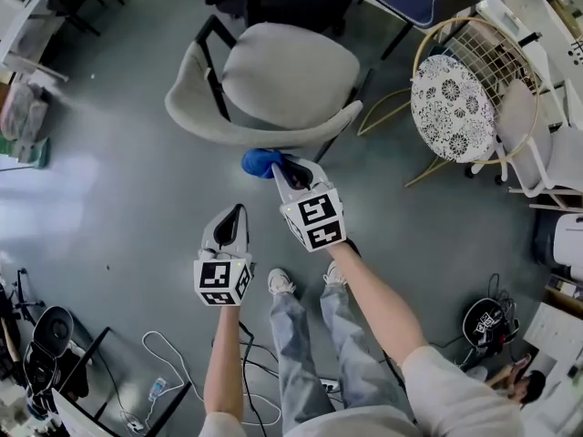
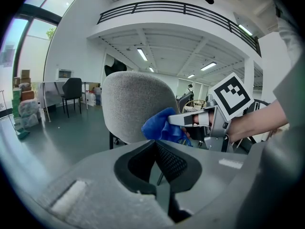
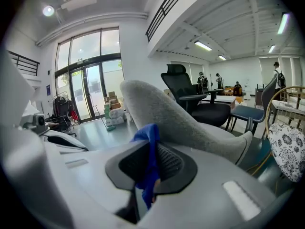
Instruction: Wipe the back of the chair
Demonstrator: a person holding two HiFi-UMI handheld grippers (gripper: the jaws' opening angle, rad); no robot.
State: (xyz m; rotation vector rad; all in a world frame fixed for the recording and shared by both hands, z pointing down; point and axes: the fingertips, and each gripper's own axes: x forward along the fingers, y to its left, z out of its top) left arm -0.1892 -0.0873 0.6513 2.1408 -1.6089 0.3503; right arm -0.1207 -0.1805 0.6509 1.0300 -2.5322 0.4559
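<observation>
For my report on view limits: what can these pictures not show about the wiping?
- Whether the blue cloth touches the chair back: left gripper view, they overlap, depth unclear.
- What the chair stands on: head view, under the seat.
- Rest of the cloth: right gripper view, pinched between the right gripper's jaws.

- The left gripper (image 1: 235, 213) points forward, away from the person, with its jaws closed tip to tip and nothing between them.
- The right gripper (image 1: 279, 166) reaches farther ahead and angles toward the left, its jaws clamped on a blue cloth (image 1: 260, 161).
- The right forearm (image 1: 378, 309) is bare and stretched out. The left forearm (image 1: 224, 362), also bare, is held nearer the body.
- The legs (image 1: 305, 353) stand between the two arms.
</observation>
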